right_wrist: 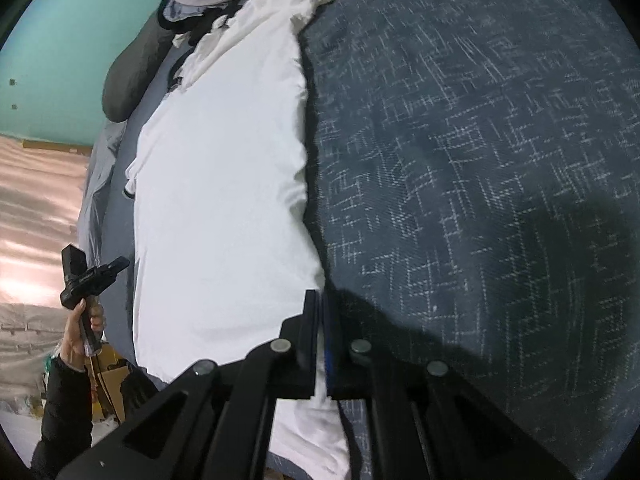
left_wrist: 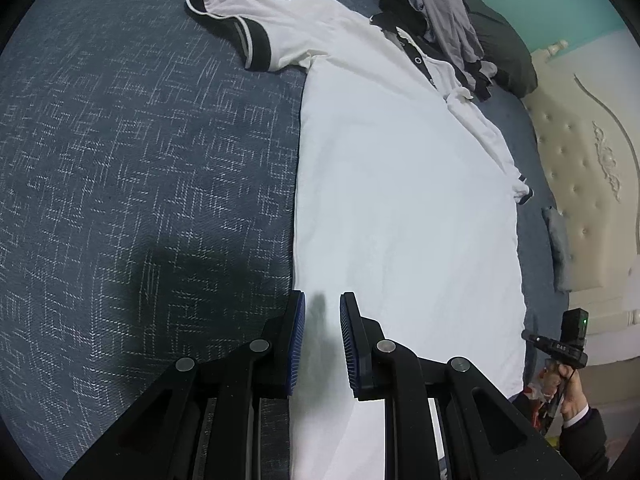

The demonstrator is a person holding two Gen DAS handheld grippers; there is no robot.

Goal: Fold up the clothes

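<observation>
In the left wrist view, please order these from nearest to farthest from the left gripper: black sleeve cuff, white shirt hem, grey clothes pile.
From the left gripper:
1. White shirt hem, directly under the fingers.
2. Black sleeve cuff, far upper left.
3. Grey clothes pile, top right, past the collar.

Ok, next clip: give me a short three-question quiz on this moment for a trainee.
1. True or false: the white polo shirt lies crumpled in a heap on the blue bedspread.
2. Whose jaws are closed on the shirt's edge: A) left gripper, B) right gripper, C) both?
3. Fill in: the pile of grey clothes lies by the shirt's ____.
Key: 1 false, it lies spread out flat. 2 B, the left jaws stand apart over the shirt. 3 collar.
</observation>
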